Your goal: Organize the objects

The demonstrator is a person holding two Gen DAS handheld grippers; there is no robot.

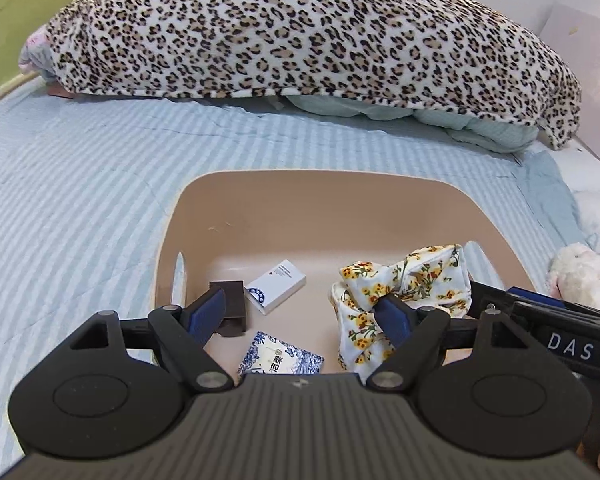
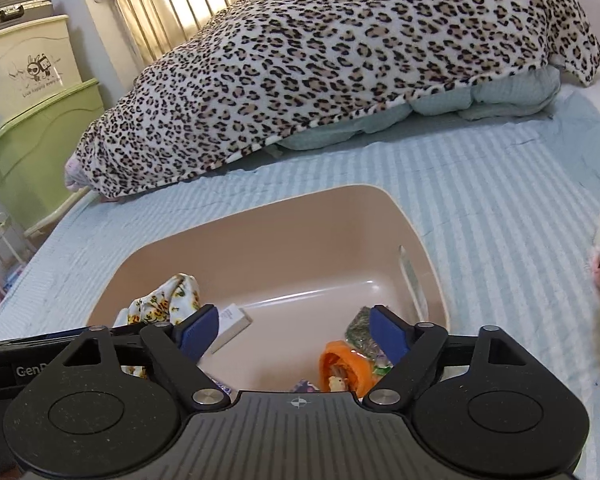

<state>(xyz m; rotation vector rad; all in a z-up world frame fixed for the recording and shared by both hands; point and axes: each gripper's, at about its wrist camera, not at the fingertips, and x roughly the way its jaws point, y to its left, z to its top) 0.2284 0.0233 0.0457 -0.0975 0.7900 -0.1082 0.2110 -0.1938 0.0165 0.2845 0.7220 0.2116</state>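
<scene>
A beige plastic bin [image 1: 300, 200] sits on the striped bed and also shows in the right wrist view [image 2: 260, 232]. In it lie a floral cloth [image 1: 404, 288], a white box [image 1: 278, 286], a dark brown box [image 1: 232, 308] and a blue-and-white packet [image 1: 280, 360]. The right wrist view also shows the cloth [image 2: 172, 300], the white box [image 2: 232, 322], an orange item [image 2: 346, 366] and a green packet [image 2: 360, 330]. My left gripper [image 1: 302, 314] is open and empty above the bin's near side. My right gripper [image 2: 292, 332] is open and empty above the bin.
A leopard-print blanket [image 1: 300, 32] covers a pile of bedding at the far end of the bed. A white plush toy [image 1: 584, 276] lies right of the bin. Green and cream storage cabinets [image 2: 32, 152] stand left of the bed.
</scene>
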